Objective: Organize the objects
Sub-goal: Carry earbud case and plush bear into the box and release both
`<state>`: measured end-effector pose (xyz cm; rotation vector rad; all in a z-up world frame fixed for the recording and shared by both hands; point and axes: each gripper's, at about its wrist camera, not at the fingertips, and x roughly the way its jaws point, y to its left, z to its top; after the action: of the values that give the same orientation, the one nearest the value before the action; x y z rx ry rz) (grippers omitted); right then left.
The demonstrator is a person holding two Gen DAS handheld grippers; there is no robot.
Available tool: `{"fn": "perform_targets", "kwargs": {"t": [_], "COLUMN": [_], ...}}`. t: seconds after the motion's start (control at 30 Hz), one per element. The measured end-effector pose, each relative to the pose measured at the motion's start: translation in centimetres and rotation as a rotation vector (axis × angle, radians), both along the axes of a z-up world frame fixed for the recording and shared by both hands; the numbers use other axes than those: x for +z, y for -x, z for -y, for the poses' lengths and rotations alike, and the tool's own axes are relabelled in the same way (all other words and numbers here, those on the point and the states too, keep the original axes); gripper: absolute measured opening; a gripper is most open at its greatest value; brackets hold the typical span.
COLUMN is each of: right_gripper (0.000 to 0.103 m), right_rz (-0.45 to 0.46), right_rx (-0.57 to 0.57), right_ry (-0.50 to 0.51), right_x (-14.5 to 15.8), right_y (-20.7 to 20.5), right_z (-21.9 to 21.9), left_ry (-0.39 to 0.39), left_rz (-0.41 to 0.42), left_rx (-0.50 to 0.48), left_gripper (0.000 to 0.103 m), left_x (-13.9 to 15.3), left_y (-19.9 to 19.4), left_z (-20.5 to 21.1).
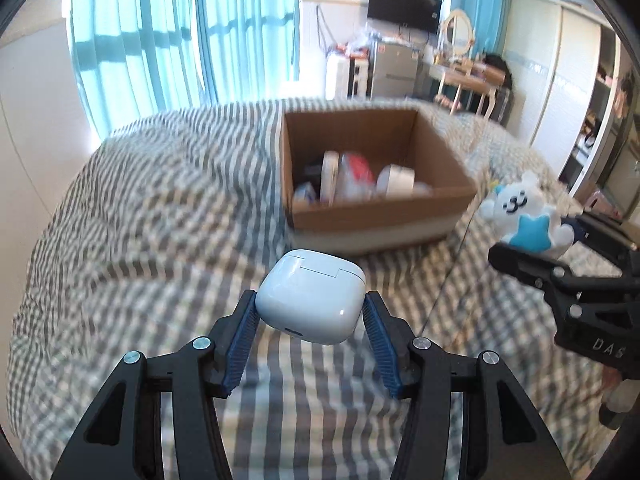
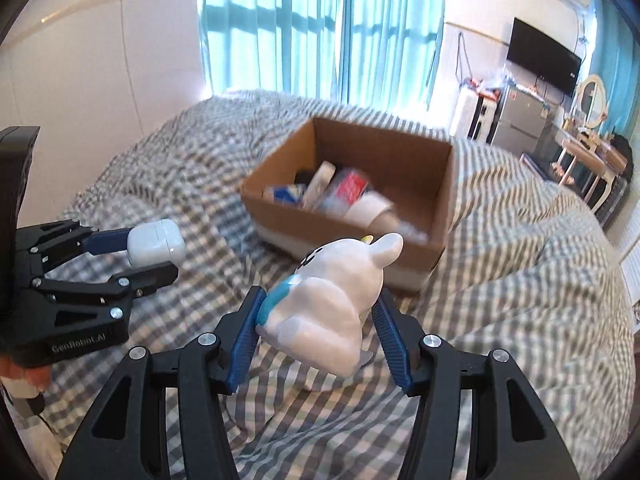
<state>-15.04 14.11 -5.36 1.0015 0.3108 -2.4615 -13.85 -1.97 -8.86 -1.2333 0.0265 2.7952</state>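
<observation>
Our left gripper (image 1: 310, 312) clamps the earbud case (image 1: 310, 298); our right gripper (image 2: 320, 316) clamps the toy bear (image 2: 328, 312). Both jaws stand partly open around their loads. We judge the box (image 1: 380, 216) lies straight ahead, nearer the left.

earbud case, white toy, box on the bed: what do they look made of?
Earbud case: hard glossy plastic, going by the sharp highlight and crisp lid seam.
White toy: probably soft vinyl or rubber; smooth, faintly shiny skin with painted blue patches. Could be hard; the pictures don't settle it.
Box: brown matte cardboard with thin, straight folded walls and a pale band along the base.
</observation>
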Motion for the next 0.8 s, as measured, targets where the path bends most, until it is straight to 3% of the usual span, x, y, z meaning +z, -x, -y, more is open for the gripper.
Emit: {"fn": "perform_targets", "kwargs": {"t": [0.2, 0.43, 0.67, 0.8], "right_gripper": [0.055, 0.055, 0.055, 0.055], "right_rz": [-0.089, -0.135, -0.160, -0.170], "right_rx": [-0.010, -0.051, -0.115, -0.188], "right_ry": [-0.002, 0.027, 0.071, 0.138], "right_x": [3.8, 6.7, 8.7, 7.9], "right_y": [2.2, 8.0, 16.2, 19.3], "right_z": [0.1, 0.2, 0.6, 0.0], "left_ry": [0.007, -0.008, -0.068, -0.115], "left_rz": [-0.105, -0.199, -0.226, -0.213], "left_rx": [-0.018, 0.013, 0.011, 0.043], "left_gripper": [0.054, 0.054, 0.054, 0.054], "left_x": [4.5, 8.0, 9.3, 7.2], "left_y": [3.4, 10.0, 17.3, 20.2], "left_z": [-0.4, -0.3, -0.1, -0.1]}}
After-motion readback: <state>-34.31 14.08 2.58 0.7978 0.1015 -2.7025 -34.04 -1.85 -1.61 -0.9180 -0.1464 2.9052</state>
